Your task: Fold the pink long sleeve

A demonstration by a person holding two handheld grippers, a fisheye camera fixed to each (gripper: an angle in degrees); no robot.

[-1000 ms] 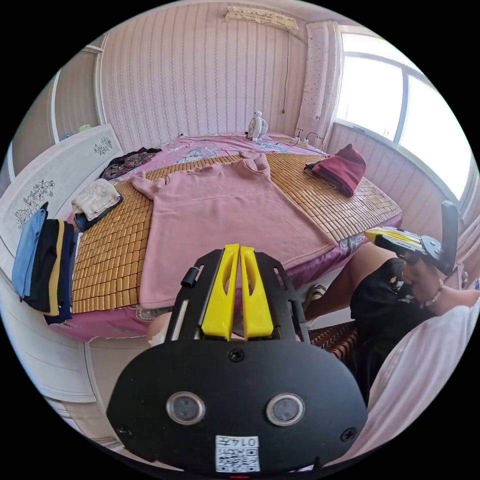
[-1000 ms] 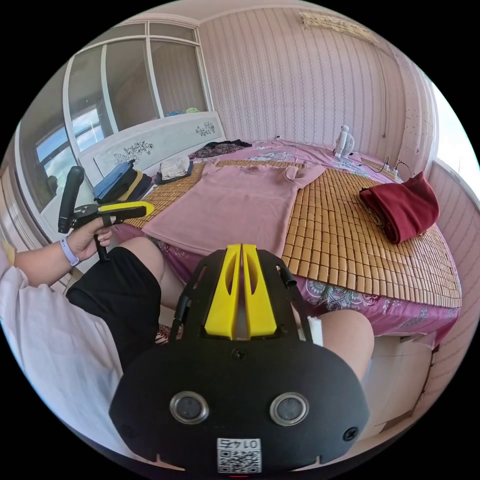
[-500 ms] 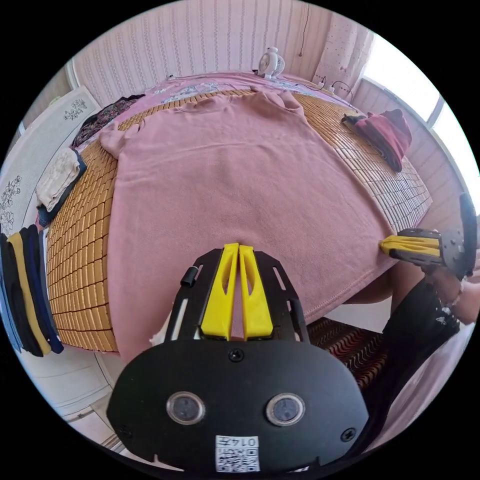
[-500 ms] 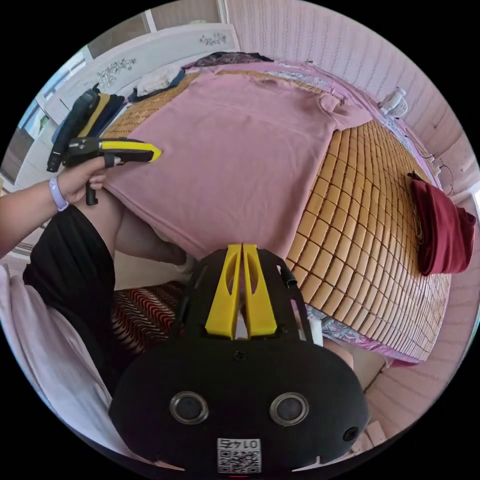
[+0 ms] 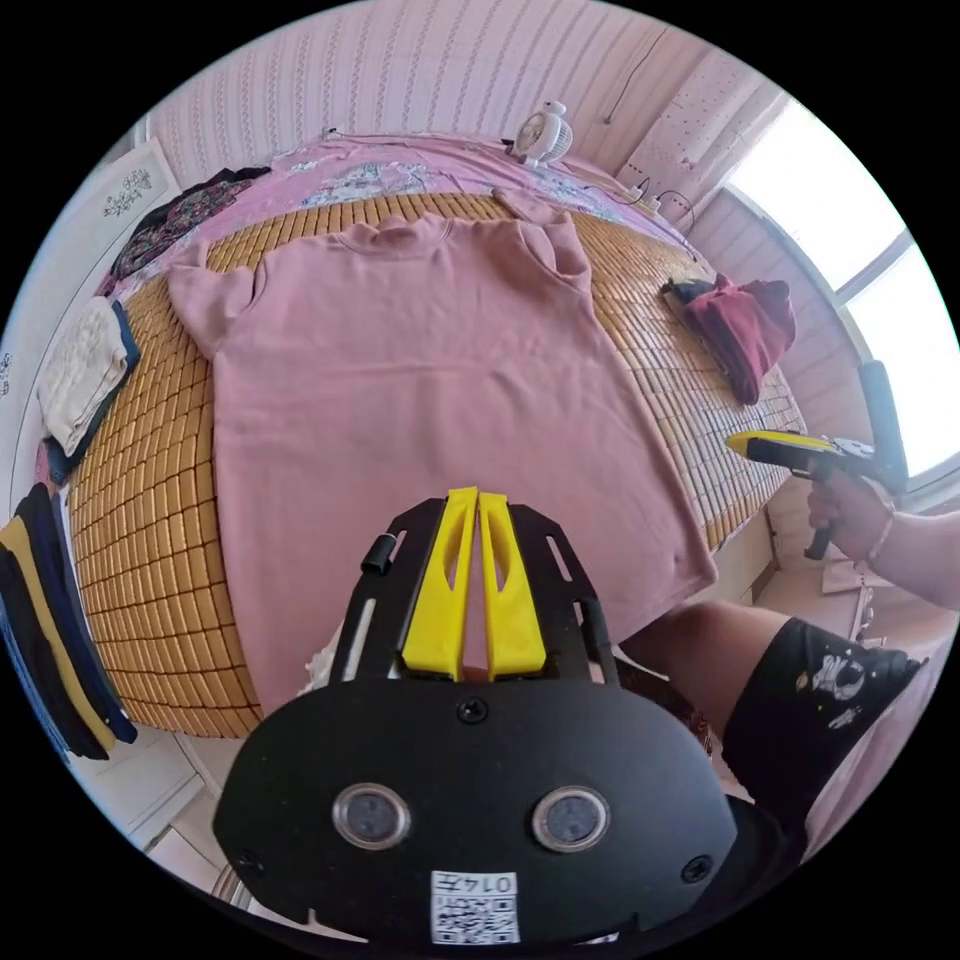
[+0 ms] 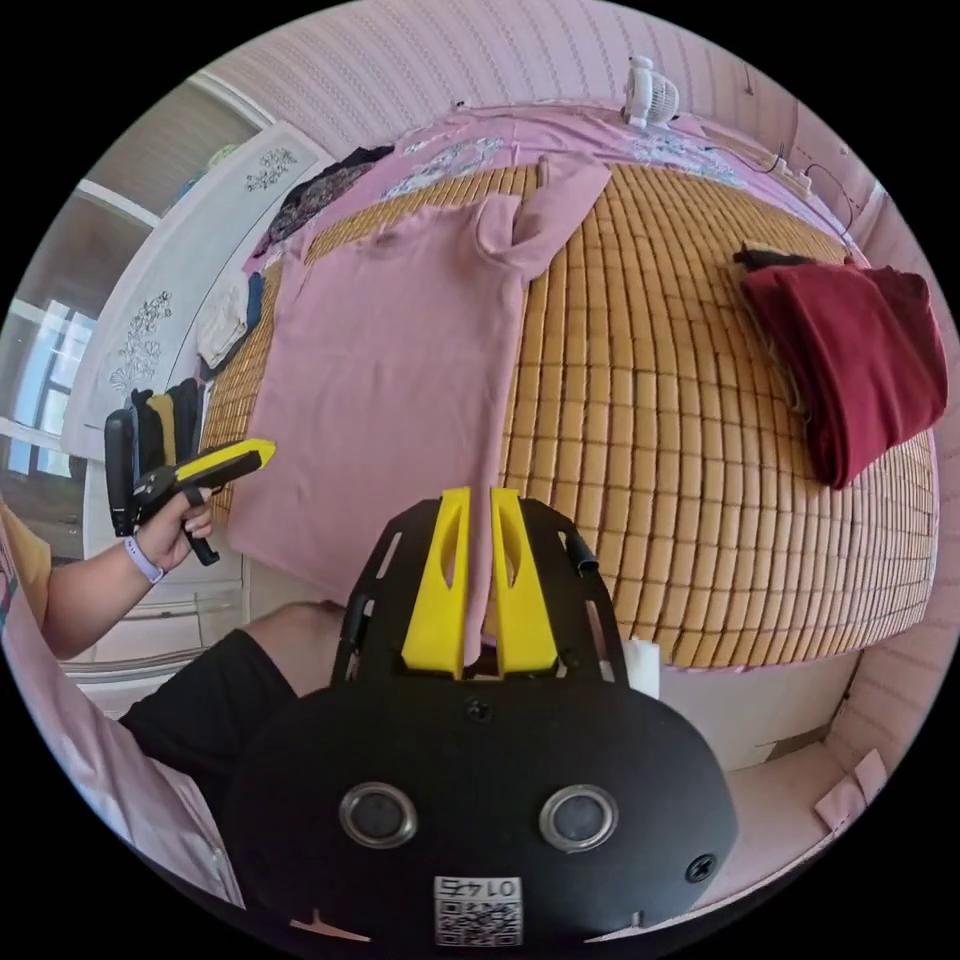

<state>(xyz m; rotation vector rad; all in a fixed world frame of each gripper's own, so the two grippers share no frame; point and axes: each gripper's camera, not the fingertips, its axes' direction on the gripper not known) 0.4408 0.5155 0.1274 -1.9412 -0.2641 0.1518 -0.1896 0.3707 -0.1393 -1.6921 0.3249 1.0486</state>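
Pink long sleeve (image 5: 420, 380) flat on slatted bamboo mat (image 6: 650, 420); left gripper (image 5: 478, 500) pressed together; right gripper (image 6: 468, 497) slightly parted.

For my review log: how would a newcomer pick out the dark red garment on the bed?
Start at the bed's woven bamboo mat. The pink long sleeve lies spread flat on it; across bare mat, toward the window side, sits the dark red garment. It alone is deep red and folded into a thick bundle.

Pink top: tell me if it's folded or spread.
Mostly spread: the pink top lies flat on the mat, hem at the near edge; both sleeves look tucked up near the shoulders.
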